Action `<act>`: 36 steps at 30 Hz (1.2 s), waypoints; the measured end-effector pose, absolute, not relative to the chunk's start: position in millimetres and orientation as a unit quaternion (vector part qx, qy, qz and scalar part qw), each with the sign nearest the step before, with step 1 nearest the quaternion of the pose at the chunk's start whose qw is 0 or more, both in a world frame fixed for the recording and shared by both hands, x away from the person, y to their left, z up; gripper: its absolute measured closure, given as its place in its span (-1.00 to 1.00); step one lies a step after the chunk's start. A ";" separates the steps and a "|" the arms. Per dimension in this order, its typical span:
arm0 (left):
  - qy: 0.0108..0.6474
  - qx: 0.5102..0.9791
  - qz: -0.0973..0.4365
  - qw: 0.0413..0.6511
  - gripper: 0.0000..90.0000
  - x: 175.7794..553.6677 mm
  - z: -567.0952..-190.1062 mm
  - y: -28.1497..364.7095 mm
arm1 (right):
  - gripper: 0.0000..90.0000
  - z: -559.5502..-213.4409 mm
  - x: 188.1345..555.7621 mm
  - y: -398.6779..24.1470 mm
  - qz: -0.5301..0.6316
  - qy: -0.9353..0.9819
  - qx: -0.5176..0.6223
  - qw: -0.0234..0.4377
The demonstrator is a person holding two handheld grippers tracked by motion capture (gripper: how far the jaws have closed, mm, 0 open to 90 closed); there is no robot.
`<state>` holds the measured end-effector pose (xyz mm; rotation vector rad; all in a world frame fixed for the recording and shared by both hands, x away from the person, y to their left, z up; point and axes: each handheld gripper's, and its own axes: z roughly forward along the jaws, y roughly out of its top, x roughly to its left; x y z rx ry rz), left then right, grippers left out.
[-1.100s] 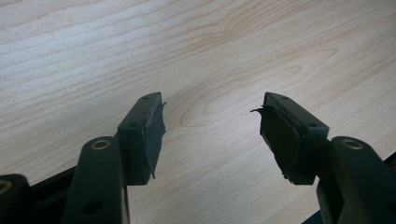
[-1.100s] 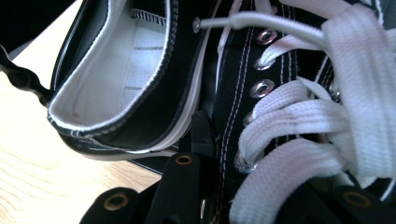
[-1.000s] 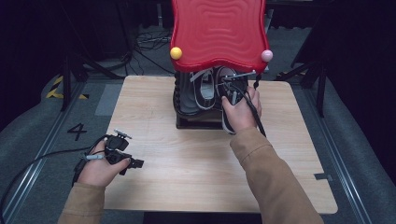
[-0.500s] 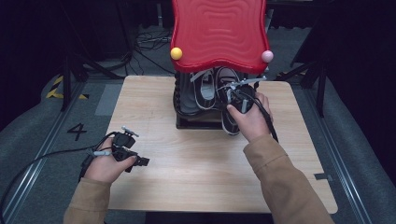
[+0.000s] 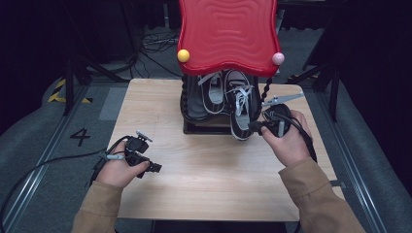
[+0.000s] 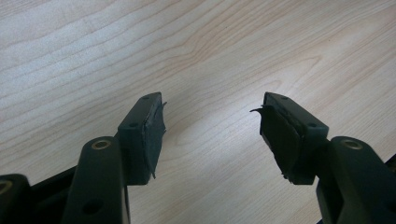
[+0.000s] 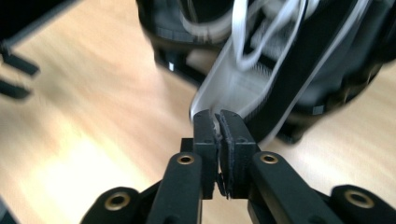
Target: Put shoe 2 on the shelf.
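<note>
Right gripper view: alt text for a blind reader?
The right gripper, black jaws pressed together, is shut on the heel rim of a black canvas sneaker with white laces, blurred by motion. Light wooden table below.

The high view looks forward and down from above the person's side, taking in the whole counter (image 5: pixel 204 179) and the red-topped rack (image 5: pixel 227 34). The left gripper view sits close over bare wood. The right gripper view faces the shoe (image 7: pixel 261 88) on the rack, shared with the high view.
</note>
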<state>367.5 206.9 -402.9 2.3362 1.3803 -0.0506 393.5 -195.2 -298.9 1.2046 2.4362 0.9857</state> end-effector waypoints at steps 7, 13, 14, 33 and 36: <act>0.504 0.837 -0.019 0.213 -0.10 363.8 -403.8 211.2 | 0.99 -331.5 390.2 -199.3 0.306 0.854 0.410 0.092; 0.508 0.834 -0.019 0.215 -0.10 362.4 -402.9 214.3 | 1.00 -358.0 398.1 -192.6 0.291 0.861 0.411 0.073; 0.508 0.834 -0.019 0.214 -0.10 362.4 -403.2 214.9 | 1.00 -361.1 399.9 -192.2 0.294 0.860 0.412 0.073; 0.504 0.839 -0.024 0.204 -0.11 364.9 -410.0 210.2 | 1.00 -364.3 415.0 -184.0 0.312 0.823 0.456 0.136; 0.504 0.839 -0.027 0.203 -0.11 365.2 -410.8 209.9 | 1.00 -361.2 424.1 -183.8 0.305 0.823 0.461 0.134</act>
